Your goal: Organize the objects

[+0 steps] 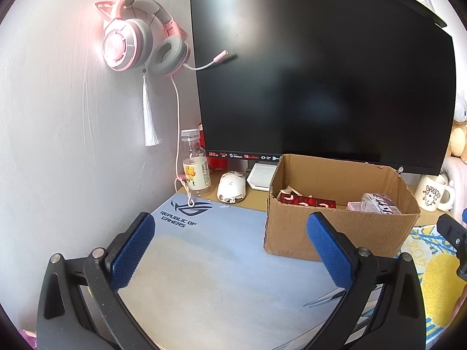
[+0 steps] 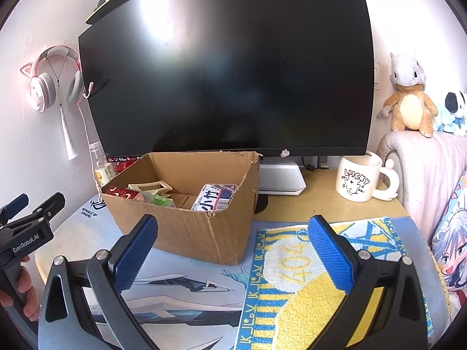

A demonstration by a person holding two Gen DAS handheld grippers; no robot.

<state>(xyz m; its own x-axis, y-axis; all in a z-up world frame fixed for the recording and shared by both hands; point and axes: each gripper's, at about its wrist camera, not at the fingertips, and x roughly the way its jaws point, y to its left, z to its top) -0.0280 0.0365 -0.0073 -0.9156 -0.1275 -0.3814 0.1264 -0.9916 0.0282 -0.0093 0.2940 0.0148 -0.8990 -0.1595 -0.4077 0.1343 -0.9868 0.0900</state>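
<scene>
Both grippers spread wide, nothing held

The left gripper (image 1: 230, 250) is hovered over the blue desk mat (image 1: 210, 262), the right gripper (image 2: 233, 253) above a yellow towel (image 2: 300, 285). The cardboard box (image 2: 186, 221), sat on the mat before the monitor (image 2: 227, 67), is loaded with red packets (image 2: 122, 194), a hair claw (image 2: 150, 187) and a labelled pack (image 2: 214, 197).

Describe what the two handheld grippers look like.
Both the left gripper and the right gripper have black angular frames with silver pivot pins. Their fingers carry blue, finely textured pads. In the right wrist view, the left gripper's black body bears white "GenRobot.AI" lettering above a black handle.
</scene>
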